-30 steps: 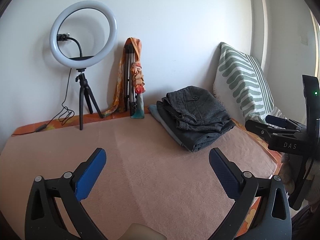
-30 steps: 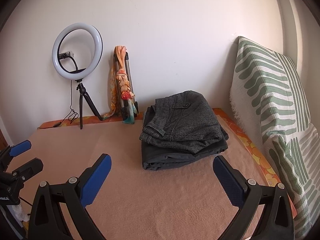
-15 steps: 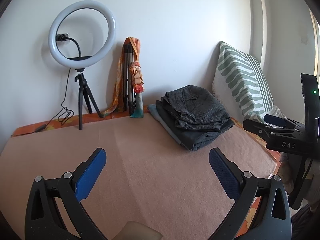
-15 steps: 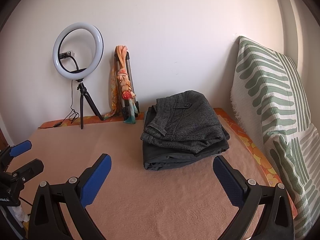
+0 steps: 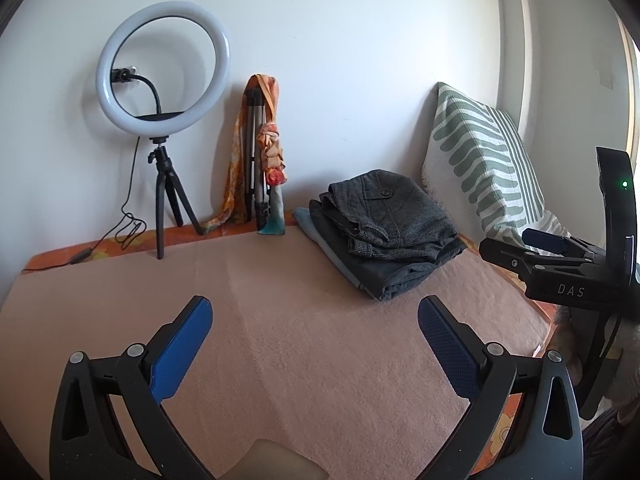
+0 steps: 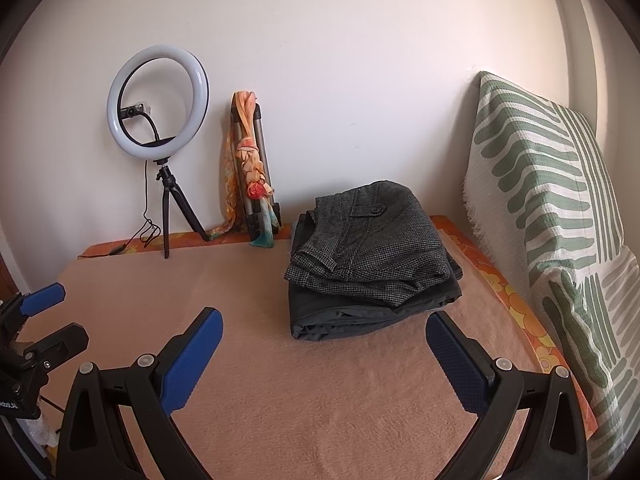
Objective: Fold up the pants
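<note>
A stack of folded pants (image 5: pixel 384 236) (image 6: pixel 368 256) lies on the pink blanket (image 5: pixel 280 320) (image 6: pixel 304 392) near the back right, grey checked pants on top of dark ones. My left gripper (image 5: pixel 316 312) is open and empty, held above the blanket, short of the stack and to its left. My right gripper (image 6: pixel 324 328) is open and empty, its tips just in front of the stack. The right gripper also shows in the left wrist view (image 5: pixel 560 264), the left gripper in the right wrist view (image 6: pixel 36 320).
A ring light on a small tripod (image 5: pixel 160 80) (image 6: pixel 160 96) stands at the back left with its cable. A folded tripod with an orange scarf (image 5: pixel 260 152) (image 6: pixel 248 168) leans on the wall. A green striped pillow (image 5: pixel 480 152) (image 6: pixel 552 208) stands at the right.
Both views have shifted only slightly; the stack of pants sits a little lower in the right wrist view. Both grippers stay open and empty.
</note>
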Available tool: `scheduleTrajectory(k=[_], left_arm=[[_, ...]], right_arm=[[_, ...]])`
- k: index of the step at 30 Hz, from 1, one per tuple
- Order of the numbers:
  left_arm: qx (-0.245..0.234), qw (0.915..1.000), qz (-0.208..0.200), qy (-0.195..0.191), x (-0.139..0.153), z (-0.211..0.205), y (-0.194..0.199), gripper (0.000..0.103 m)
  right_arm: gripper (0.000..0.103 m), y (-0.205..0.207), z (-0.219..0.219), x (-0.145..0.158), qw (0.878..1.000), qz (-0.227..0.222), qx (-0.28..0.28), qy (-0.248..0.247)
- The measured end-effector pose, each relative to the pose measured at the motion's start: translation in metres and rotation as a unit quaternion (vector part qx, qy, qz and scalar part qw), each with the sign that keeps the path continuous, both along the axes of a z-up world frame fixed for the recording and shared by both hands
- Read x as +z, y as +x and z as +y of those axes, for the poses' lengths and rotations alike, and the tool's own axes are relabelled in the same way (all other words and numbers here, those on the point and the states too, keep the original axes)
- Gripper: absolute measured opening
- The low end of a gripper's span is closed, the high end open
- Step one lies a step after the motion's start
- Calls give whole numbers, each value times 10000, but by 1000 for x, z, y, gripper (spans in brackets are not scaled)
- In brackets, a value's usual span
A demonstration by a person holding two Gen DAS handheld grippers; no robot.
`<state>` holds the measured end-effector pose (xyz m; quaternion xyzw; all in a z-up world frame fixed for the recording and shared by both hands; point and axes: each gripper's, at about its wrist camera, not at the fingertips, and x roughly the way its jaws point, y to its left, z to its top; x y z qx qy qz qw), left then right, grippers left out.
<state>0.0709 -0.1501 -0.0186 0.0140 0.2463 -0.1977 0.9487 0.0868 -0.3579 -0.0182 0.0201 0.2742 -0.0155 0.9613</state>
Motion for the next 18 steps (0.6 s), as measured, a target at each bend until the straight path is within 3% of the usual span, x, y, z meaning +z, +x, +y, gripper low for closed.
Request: scheduleTrajectory(k=[18], left_arm=[[131, 9999, 75, 56, -2, 16, 2, 102]], right_arm=[[103, 5, 14, 1, 9999, 22, 91, 62]])
